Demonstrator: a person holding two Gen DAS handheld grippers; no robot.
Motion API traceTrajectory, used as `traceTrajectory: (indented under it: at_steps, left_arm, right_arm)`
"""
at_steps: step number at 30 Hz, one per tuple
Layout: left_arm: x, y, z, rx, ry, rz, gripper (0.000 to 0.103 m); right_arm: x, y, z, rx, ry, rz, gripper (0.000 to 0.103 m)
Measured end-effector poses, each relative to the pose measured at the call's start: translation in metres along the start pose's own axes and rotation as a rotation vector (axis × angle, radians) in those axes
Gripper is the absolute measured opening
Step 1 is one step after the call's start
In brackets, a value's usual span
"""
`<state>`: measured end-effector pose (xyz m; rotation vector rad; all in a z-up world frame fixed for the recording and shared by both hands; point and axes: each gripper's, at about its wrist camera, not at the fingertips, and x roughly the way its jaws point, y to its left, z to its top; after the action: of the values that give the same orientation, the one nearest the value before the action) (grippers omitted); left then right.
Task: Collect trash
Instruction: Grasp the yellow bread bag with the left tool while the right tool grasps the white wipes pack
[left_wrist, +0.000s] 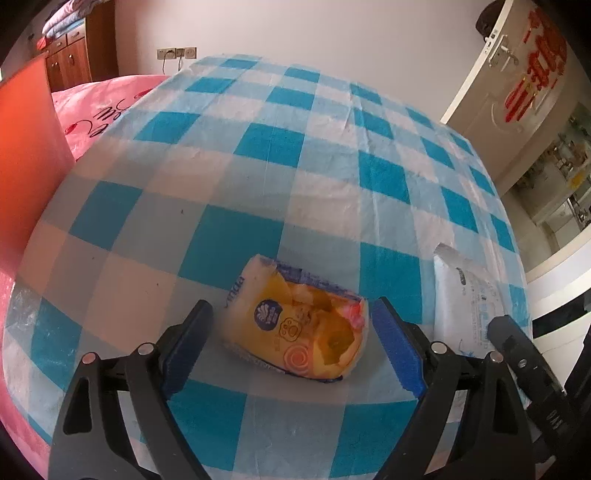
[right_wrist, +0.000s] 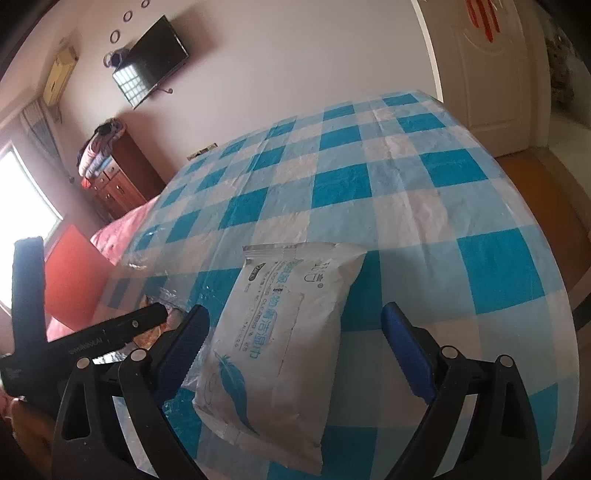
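Left claw (left_wrist: 291, 332) spread, yellow tissue packet (left_wrist: 295, 325) between its fingers, untouched, near the checkered surface's (left_wrist: 258, 166) front edge. Right claw (right_wrist: 295, 343) spread around white wipes pack (right_wrist: 284, 350), lying beside the packet.

Each tool (left_wrist: 291, 332) (right_wrist: 295, 339) is black plastic — blue ribbed pads (left_wrist: 397, 347), round silver screw heads at the pivots.

Checked table (left_wrist: 295, 155): yellow tissue pack (left_wrist: 295, 325), white wipes pack (right_wrist: 280, 332).
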<state>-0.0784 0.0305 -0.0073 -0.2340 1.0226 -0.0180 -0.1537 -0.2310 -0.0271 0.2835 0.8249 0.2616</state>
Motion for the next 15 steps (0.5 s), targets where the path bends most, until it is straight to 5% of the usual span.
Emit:
traceTrajectory:
  at_steps: [10, 15]
  left_arm:
    - [0.007, -0.013, 0.002, 0.076, -0.049, 0.057, 0.081]
    - [0.007, -0.017, -0.001, 0.164, -0.063, 0.029, 0.080]
  right_arm:
    - [0.014, 0.013, 0.002, -0.058, 0.012, -0.046, 0.093]
    - [0.020, 0.019, 0.004, -0.102, 0.027, -0.062, 0.094]
